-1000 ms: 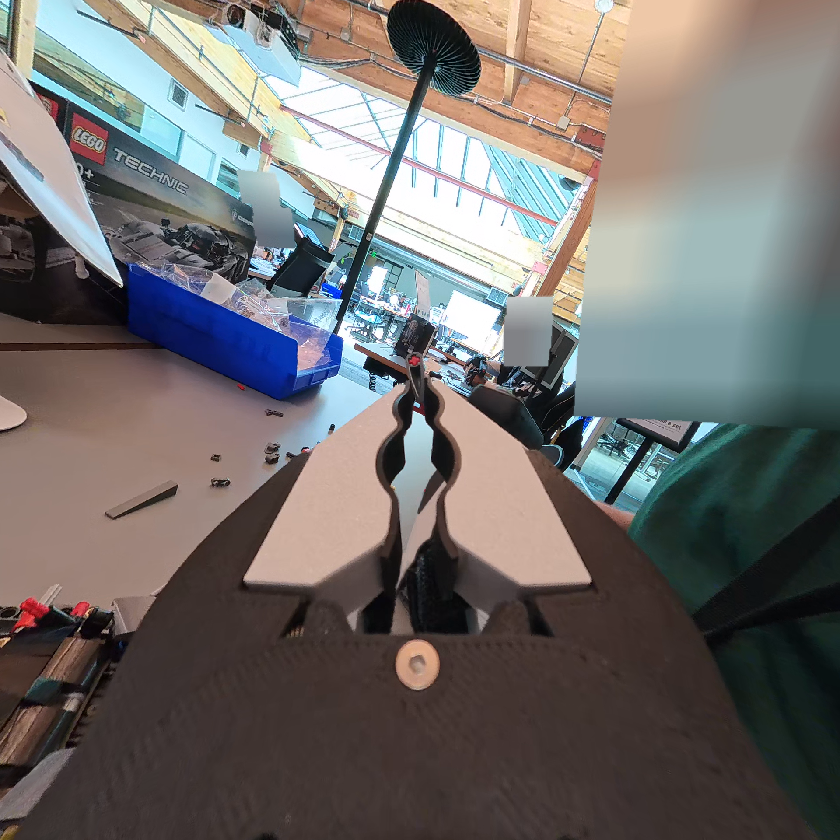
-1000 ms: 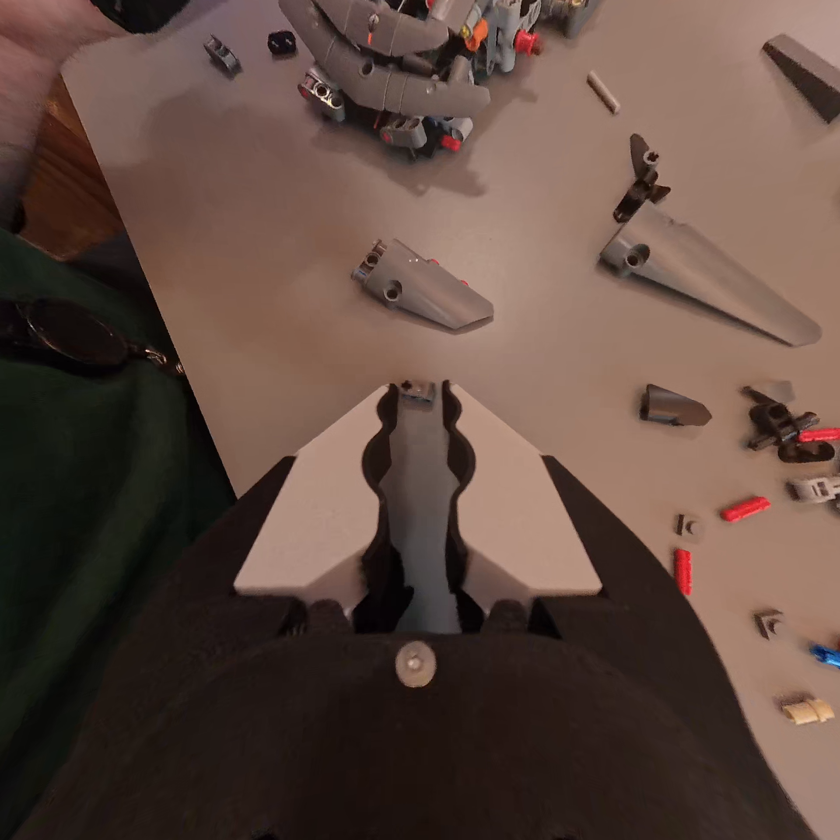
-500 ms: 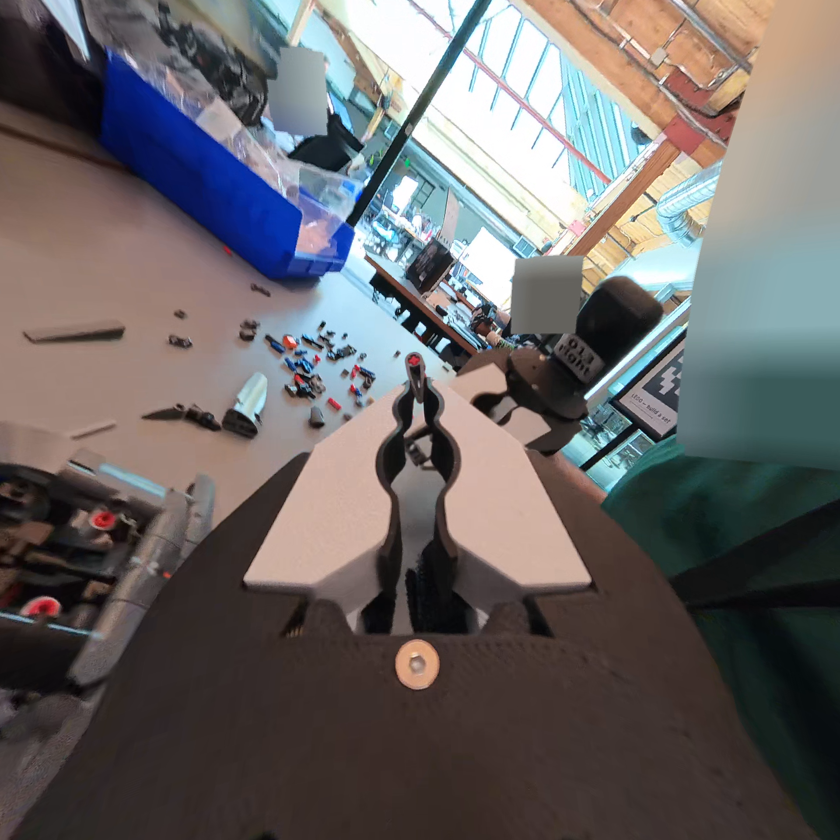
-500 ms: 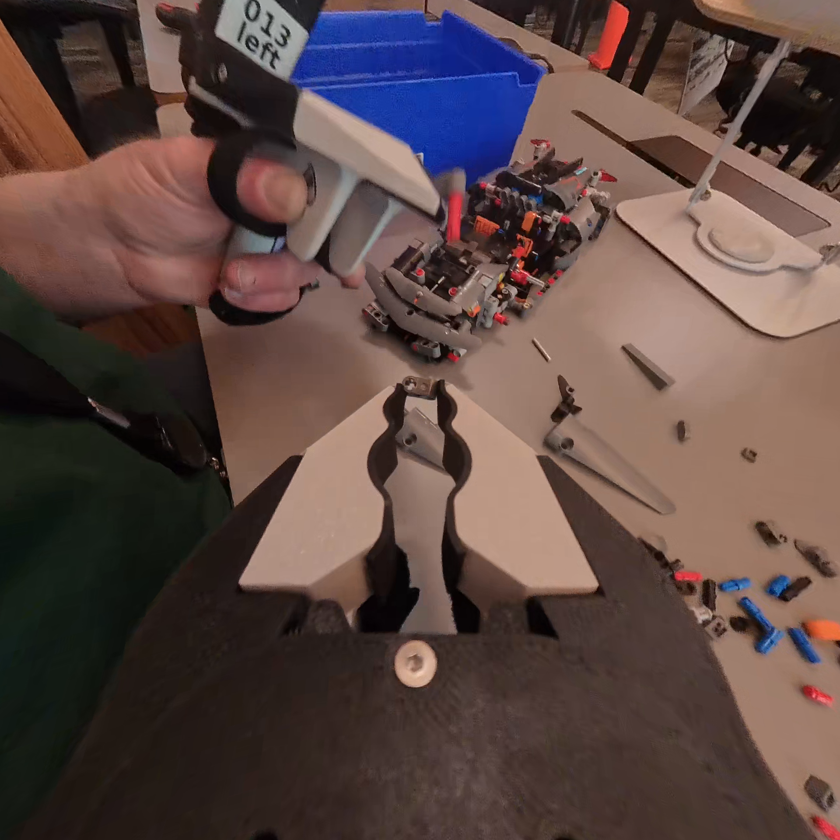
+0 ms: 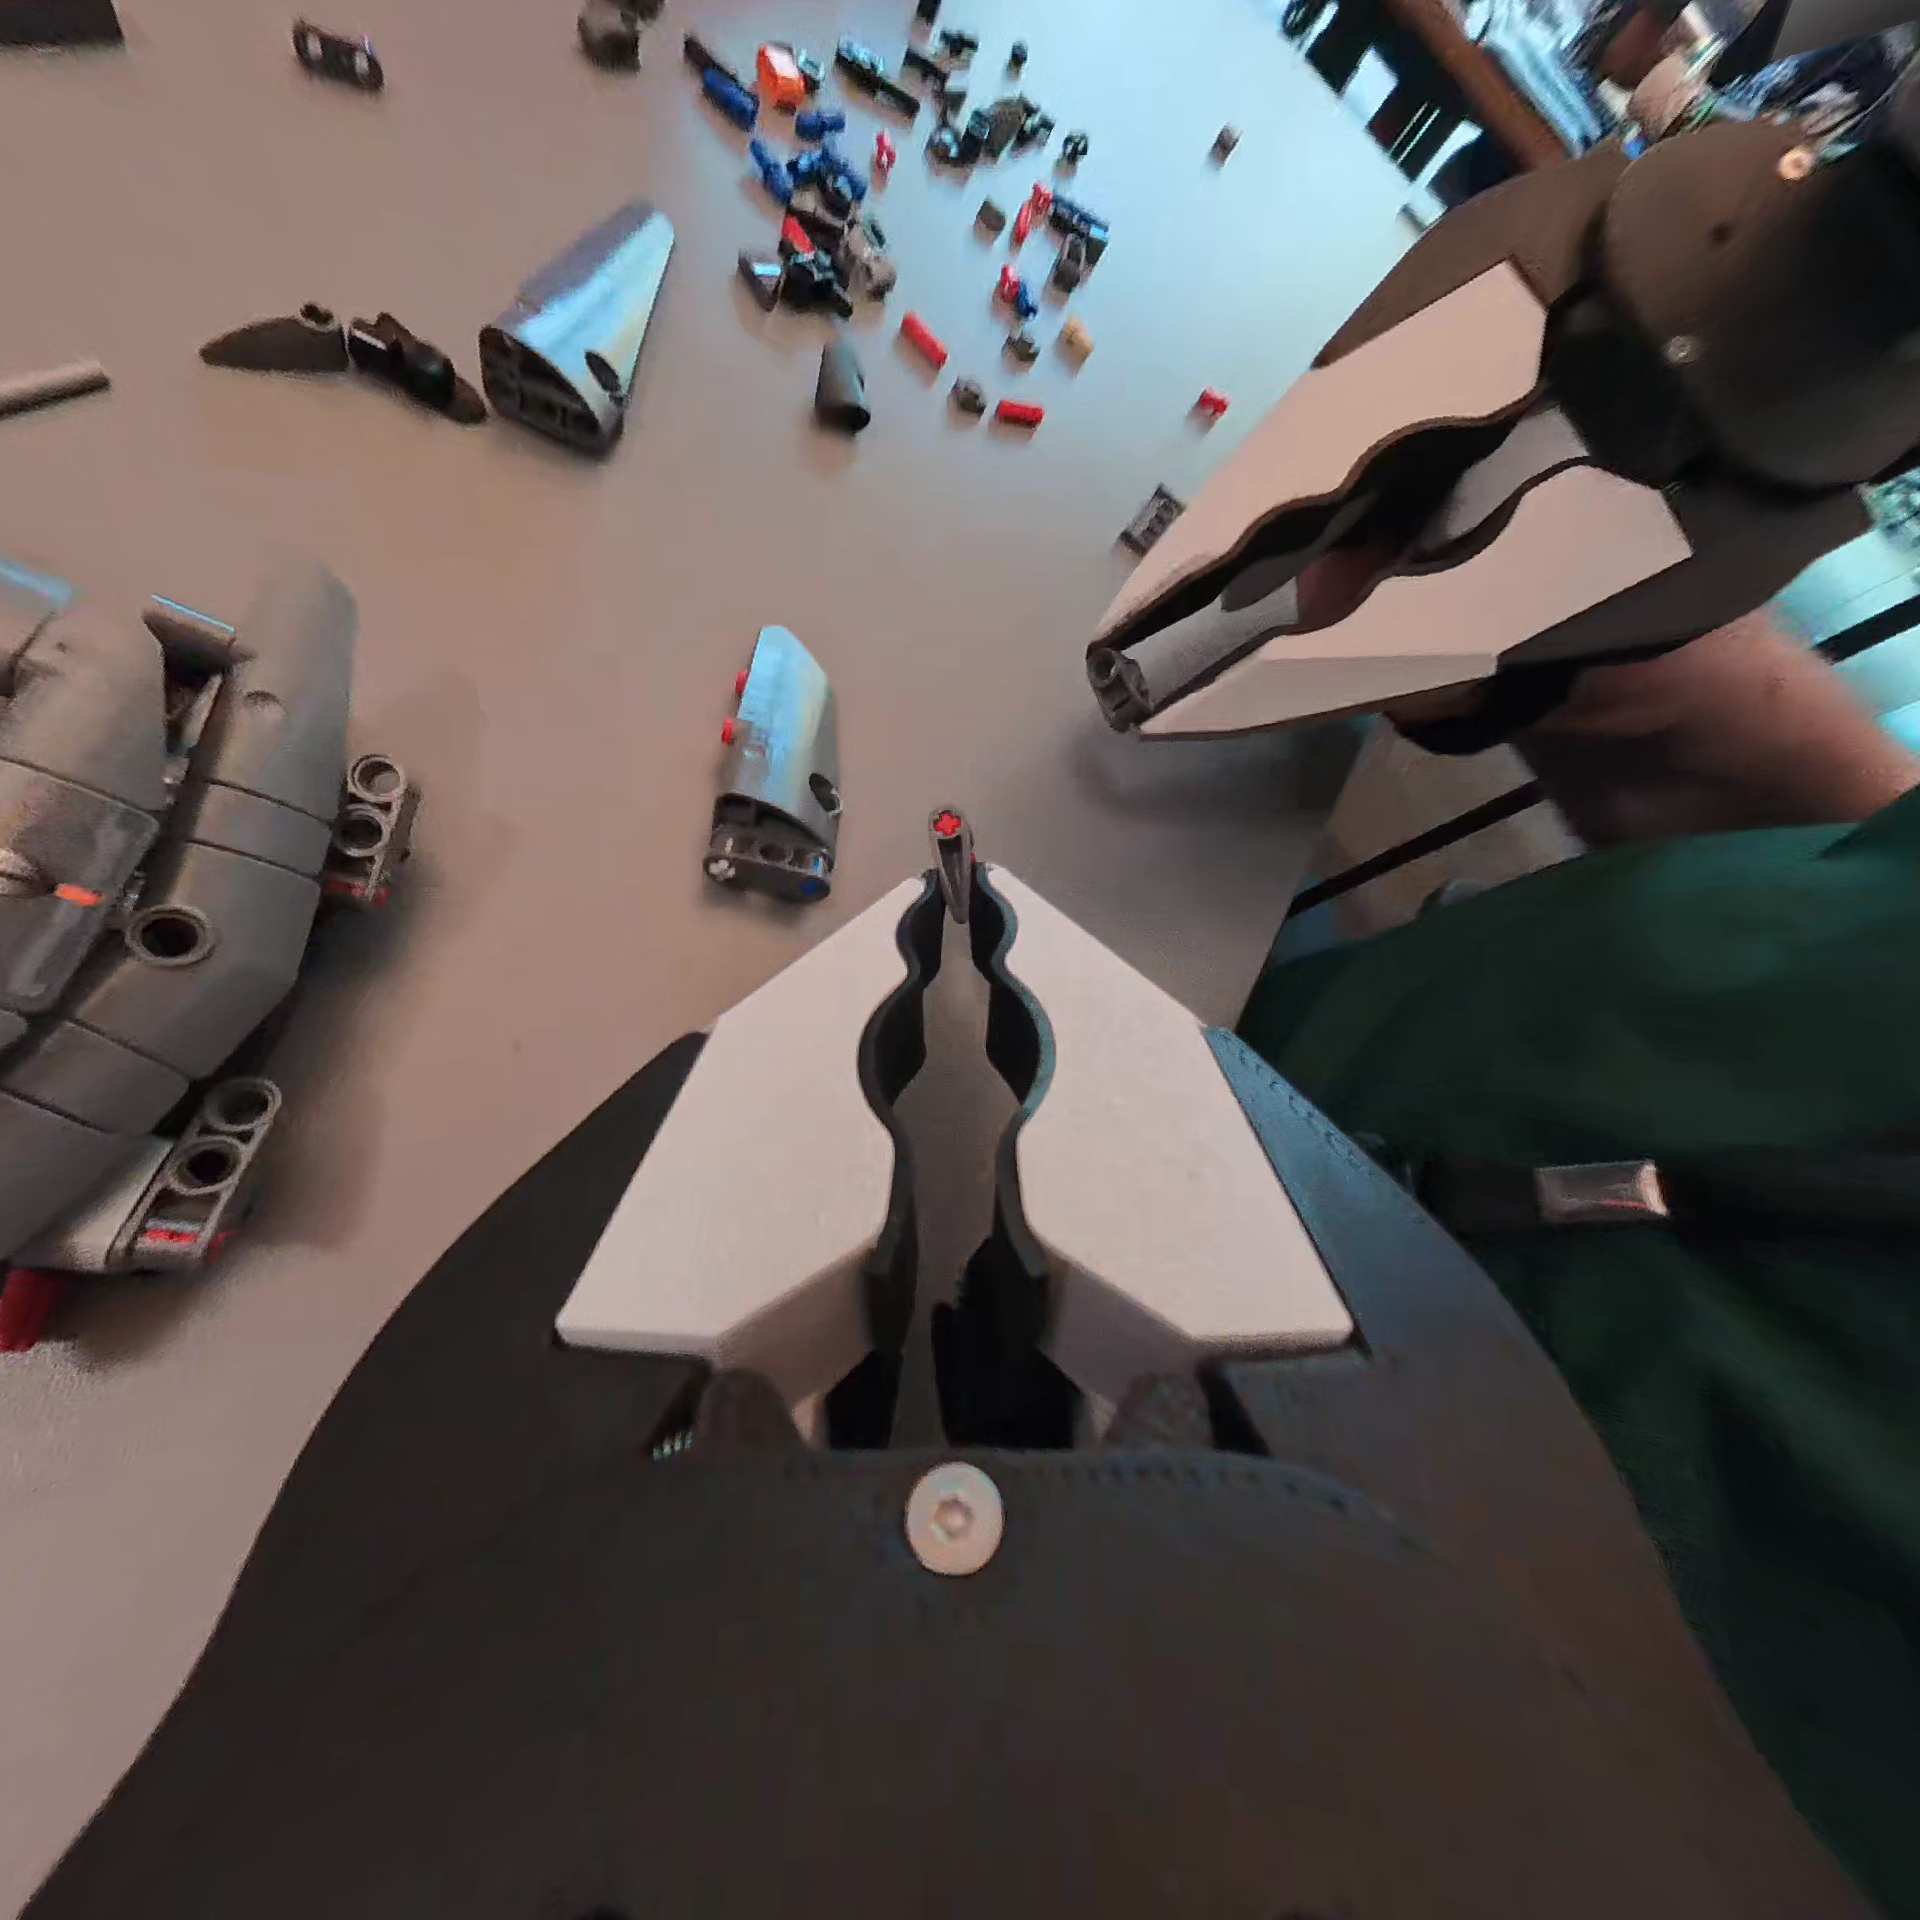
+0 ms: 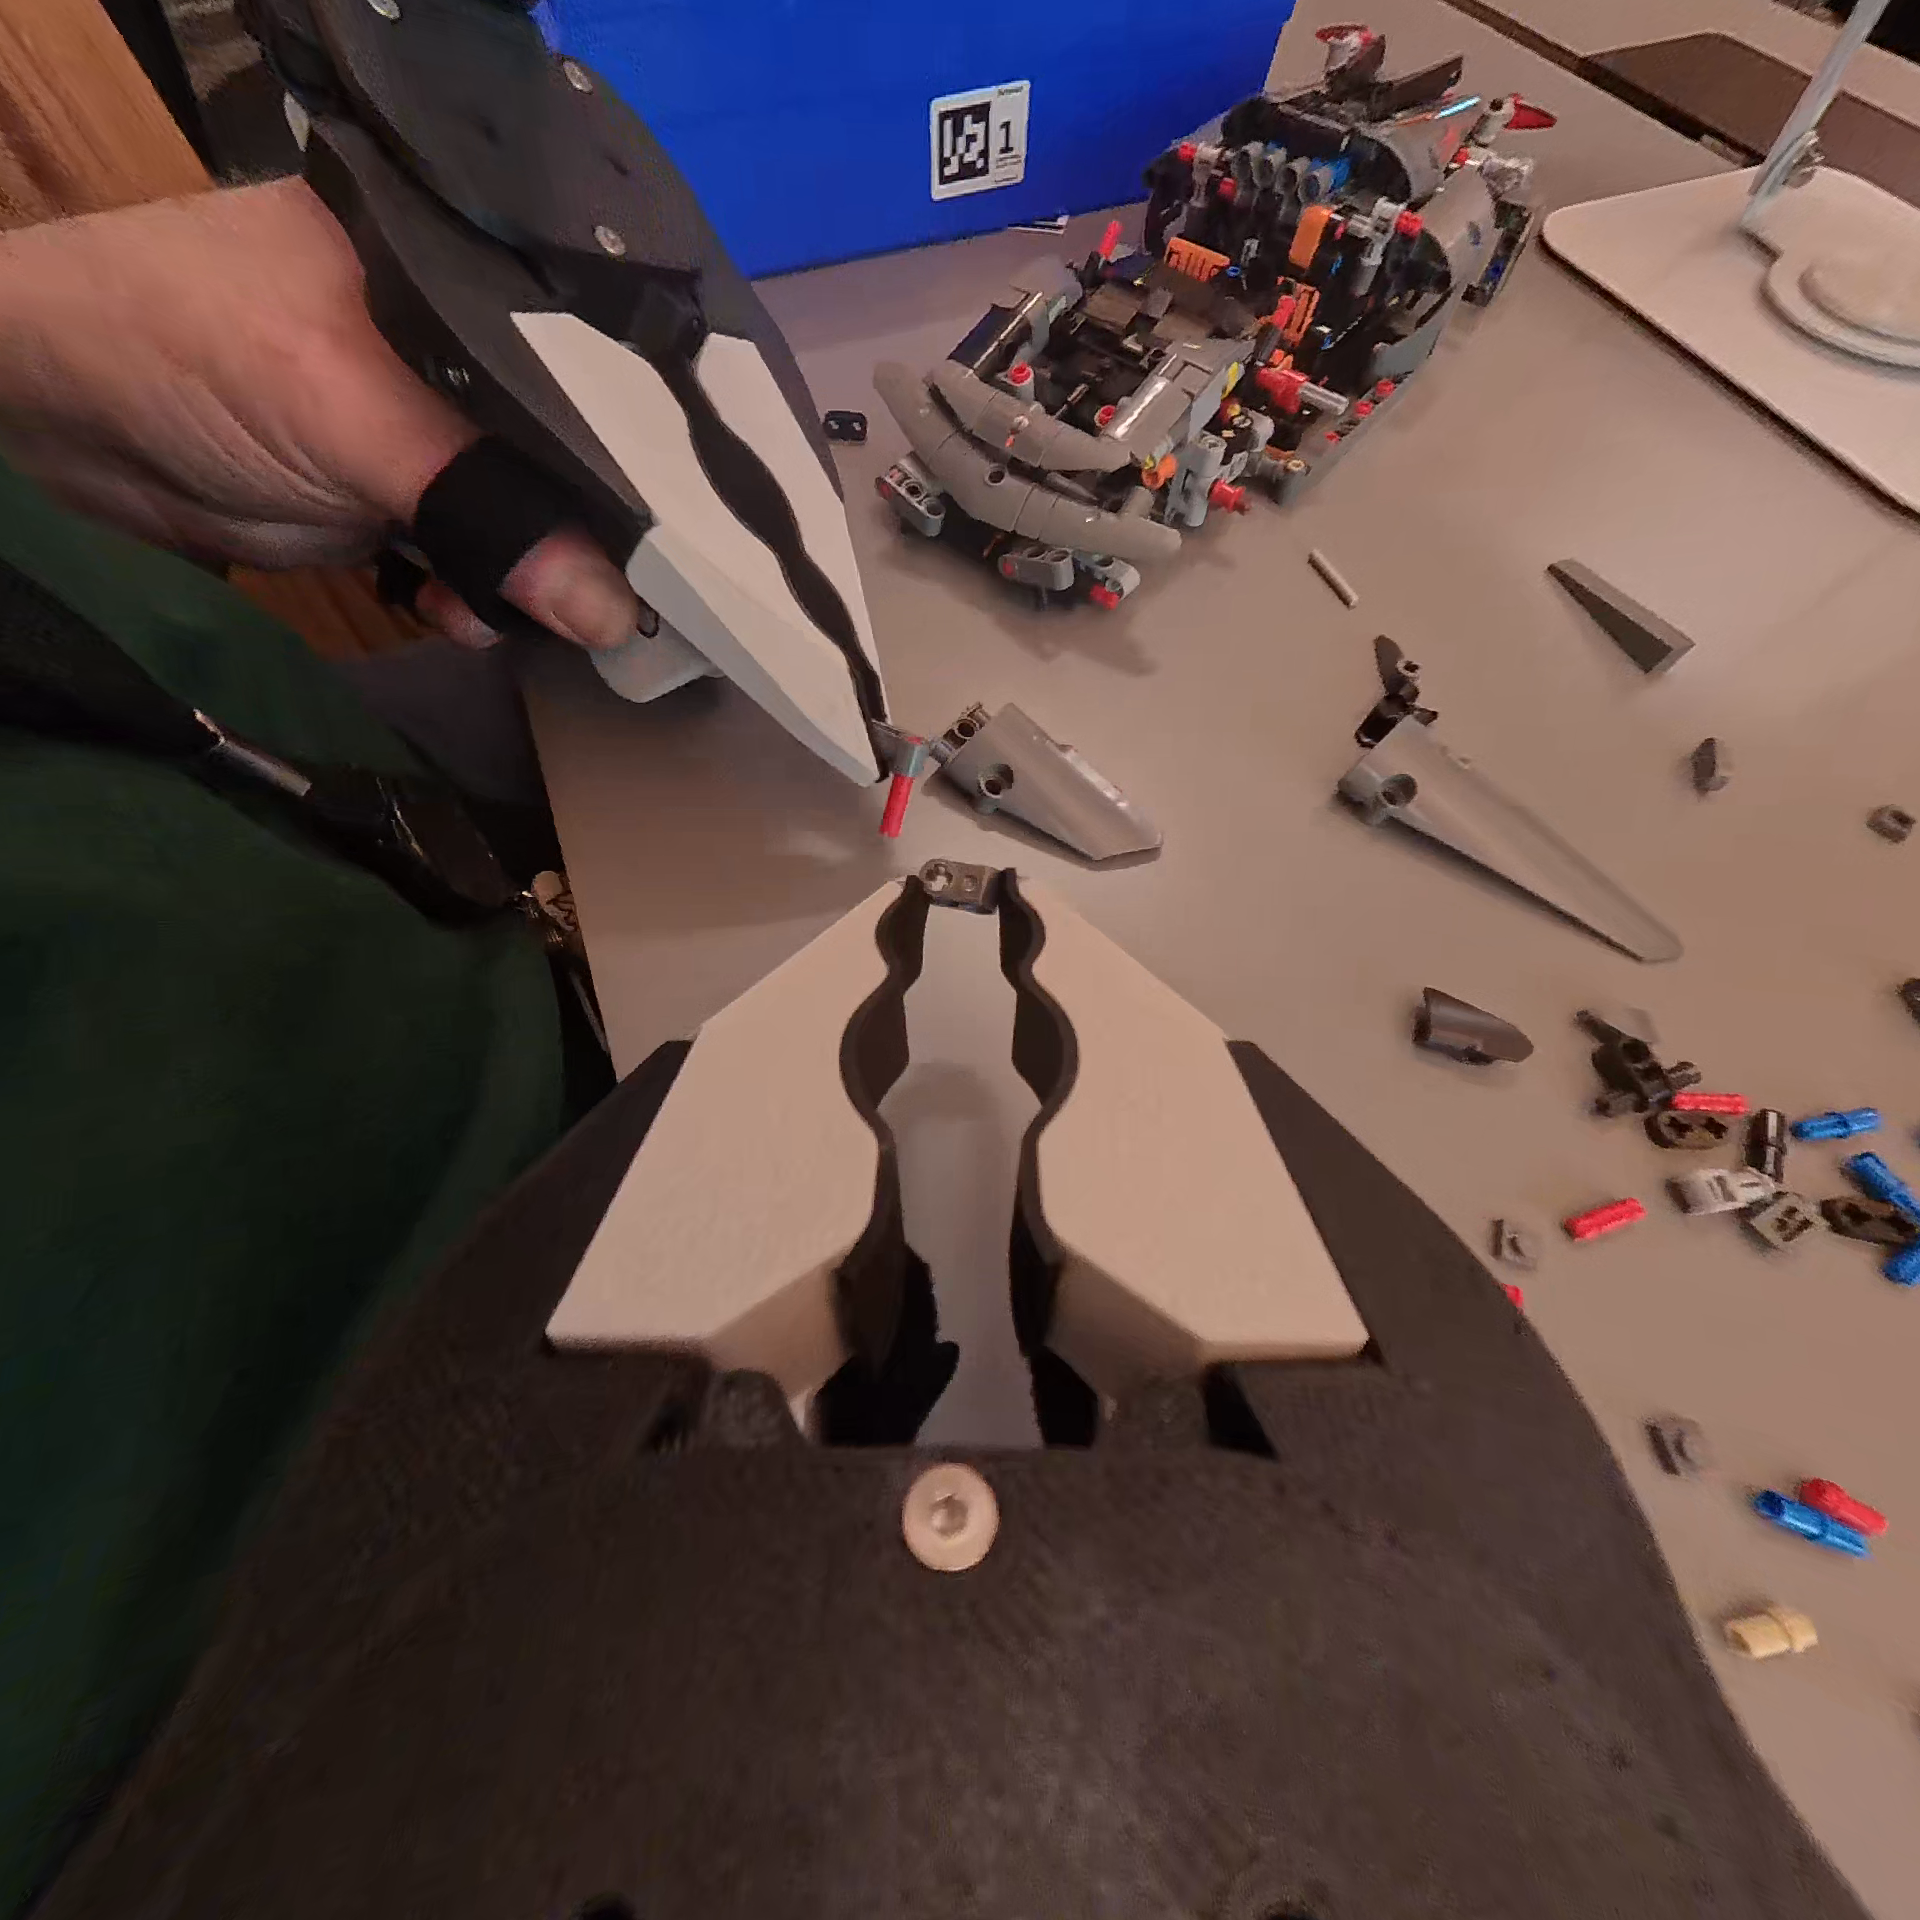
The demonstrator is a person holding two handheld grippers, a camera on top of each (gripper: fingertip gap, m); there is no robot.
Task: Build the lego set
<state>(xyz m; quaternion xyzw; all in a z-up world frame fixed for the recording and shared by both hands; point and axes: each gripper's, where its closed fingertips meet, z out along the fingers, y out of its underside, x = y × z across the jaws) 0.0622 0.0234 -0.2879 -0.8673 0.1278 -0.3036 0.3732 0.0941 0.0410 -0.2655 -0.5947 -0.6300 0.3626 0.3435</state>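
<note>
My left gripper is shut on a small grey connector with a red axle; from the right wrist view the red axle hangs down from its tip. My right gripper is shut on a small grey connector piece, which shows at its tip in the left wrist view. Both pieces are held close together above the table's near edge. A short grey panel lies just beyond them. The half-built grey car stands farther back; its side shows in the left wrist view.
A long grey panel and a dark wedge lie to the right. Several small red, blue and black pins are scattered at the right. A blue bin stands behind the car, a white stand base at far right. My right fingertips sit around 5 cm from my left ones. The half-built grey car is about 15 cm from my left fingertips.
My left gripper has swung down from facing the room to facing the table, still holding its piece. The two grippers have come closer together above the near edge.
</note>
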